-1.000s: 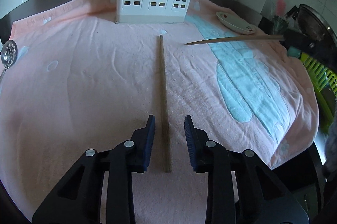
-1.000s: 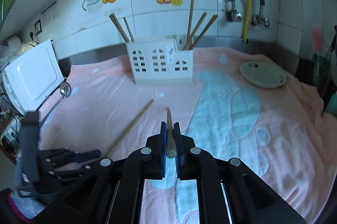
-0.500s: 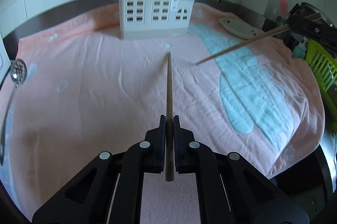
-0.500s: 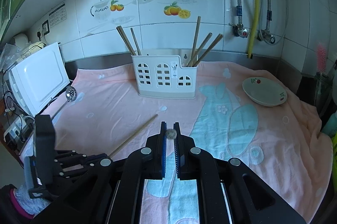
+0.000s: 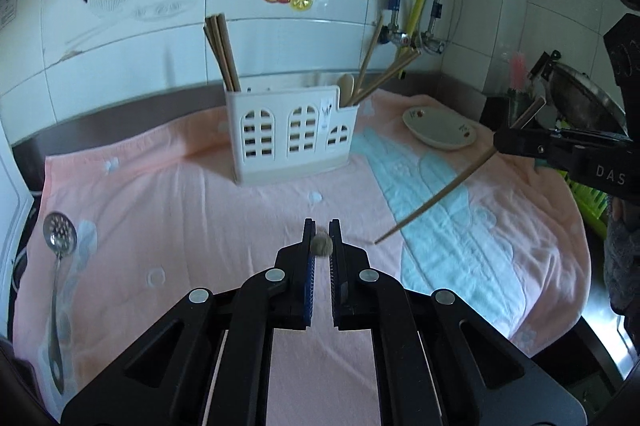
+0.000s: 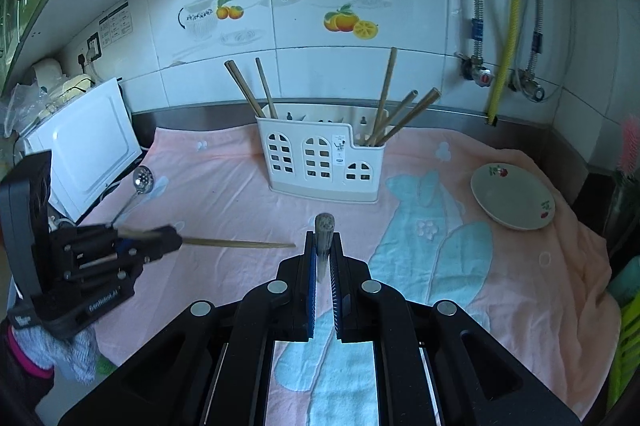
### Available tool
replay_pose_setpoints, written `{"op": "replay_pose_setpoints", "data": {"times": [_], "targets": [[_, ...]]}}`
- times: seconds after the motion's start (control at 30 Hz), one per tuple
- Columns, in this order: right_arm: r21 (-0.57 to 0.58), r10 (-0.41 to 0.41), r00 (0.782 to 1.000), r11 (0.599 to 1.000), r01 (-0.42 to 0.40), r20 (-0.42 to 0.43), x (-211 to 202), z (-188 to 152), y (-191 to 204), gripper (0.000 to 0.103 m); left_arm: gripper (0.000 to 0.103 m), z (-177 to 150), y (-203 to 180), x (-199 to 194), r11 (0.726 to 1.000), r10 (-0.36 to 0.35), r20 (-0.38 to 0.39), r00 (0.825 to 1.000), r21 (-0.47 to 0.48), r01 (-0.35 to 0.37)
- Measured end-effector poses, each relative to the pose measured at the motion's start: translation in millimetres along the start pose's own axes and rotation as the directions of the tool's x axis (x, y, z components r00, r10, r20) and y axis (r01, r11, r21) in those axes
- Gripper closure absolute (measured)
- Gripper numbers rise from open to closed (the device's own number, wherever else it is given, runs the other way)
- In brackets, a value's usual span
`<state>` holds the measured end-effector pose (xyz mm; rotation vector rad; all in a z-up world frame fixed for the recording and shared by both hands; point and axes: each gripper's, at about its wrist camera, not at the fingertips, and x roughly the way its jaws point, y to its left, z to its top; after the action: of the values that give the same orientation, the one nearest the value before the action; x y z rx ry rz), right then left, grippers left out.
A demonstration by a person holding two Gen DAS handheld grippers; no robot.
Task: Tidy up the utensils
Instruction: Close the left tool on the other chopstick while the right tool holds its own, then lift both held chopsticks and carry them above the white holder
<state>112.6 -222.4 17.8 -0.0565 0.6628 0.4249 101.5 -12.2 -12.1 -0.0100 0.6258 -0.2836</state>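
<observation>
Two chopsticks were lifted off the towel, one clamped in each gripper: left, right. Next, we judged, both needed aiming into the holder at the frame's centre.

Left wrist view: from above the surface's near edge, angled down toward the back wall, close over its own tongs.
Right wrist view: likewise from the near edge, facing the back wall.
Shared: white utensil holder, pink towel, plate.
</observation>
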Motion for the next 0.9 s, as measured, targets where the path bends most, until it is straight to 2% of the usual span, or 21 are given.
{"op": "replay_pose_setpoints", "data": {"times": [0.2,0.37,0.7,0.9], "targets": [[0.012,0.009,1.000,1.000,-0.009,-0.011,3.9,39.5,-14.1,0.097,0.098,35.0,0.7,4.8,0.999,0.005,0.006,1.000,0.048,-0.005],[0.016,0.013,1.000,1.000,-0.013,0.014,1.1,86.6,-26.3,0.097,0.098,59.1,5.2,4.9,0.998,0.006,0.017,1.000,0.066,-0.007],[0.005,-0.041,0.997,0.999,0.041,0.071,18.5,165.5,-35.1,0.097,0.098,121.8,11.9,-10.3,0.996,0.019,0.116,0.993,0.085,-0.029],[0.024,-0.061,0.995,0.998,0.059,0.081,36.2,187.5,-42.4,0.097,0.098,164.3,12.0,-21.7,0.994,0.037,0.198,0.980,0.092,-0.056]]}}
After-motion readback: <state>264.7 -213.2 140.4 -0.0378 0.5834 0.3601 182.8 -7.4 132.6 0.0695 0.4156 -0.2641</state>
